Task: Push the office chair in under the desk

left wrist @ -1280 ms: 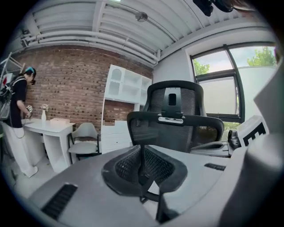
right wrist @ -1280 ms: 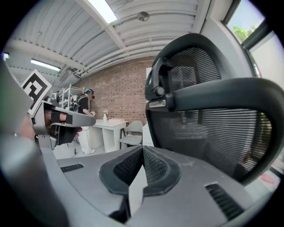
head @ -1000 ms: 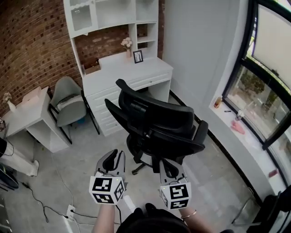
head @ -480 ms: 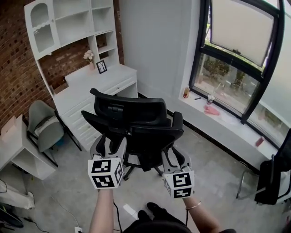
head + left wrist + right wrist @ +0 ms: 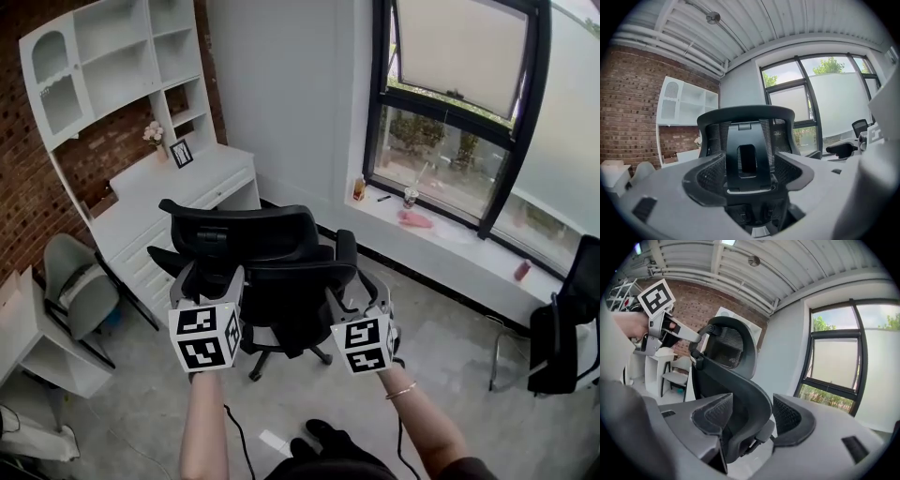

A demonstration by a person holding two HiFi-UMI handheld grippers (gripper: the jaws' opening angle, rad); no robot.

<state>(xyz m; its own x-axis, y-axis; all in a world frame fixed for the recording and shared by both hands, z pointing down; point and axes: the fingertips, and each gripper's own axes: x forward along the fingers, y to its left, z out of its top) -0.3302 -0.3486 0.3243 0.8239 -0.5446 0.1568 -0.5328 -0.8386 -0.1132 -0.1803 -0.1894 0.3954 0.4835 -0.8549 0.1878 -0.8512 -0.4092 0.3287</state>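
Note:
The black office chair (image 5: 281,281) stands in the middle of the floor with its back toward me, apart from the white desk (image 5: 173,187) at the far left. My left gripper (image 5: 211,277) is at the left of the backrest. Its jaws are opening wide, and the chair's central back bracket (image 5: 747,159) shows between them, untouched. My right gripper (image 5: 359,292) is at the backrest's right edge. Its jaws are opening too; the curved edge of the backrest (image 5: 740,394) passes between the pads (image 5: 792,420) with a gap on the right.
A white shelf hutch (image 5: 103,56) rises over the desk. A grey chair (image 5: 80,286) and a small white table (image 5: 28,342) stand at left. A windowsill (image 5: 441,230) with small items runs along the right wall, and another black chair (image 5: 562,328) stands at far right.
Both grippers have risen from low behind the chair to backrest height, and their jaws have spread apart. My view has swung toward the window.

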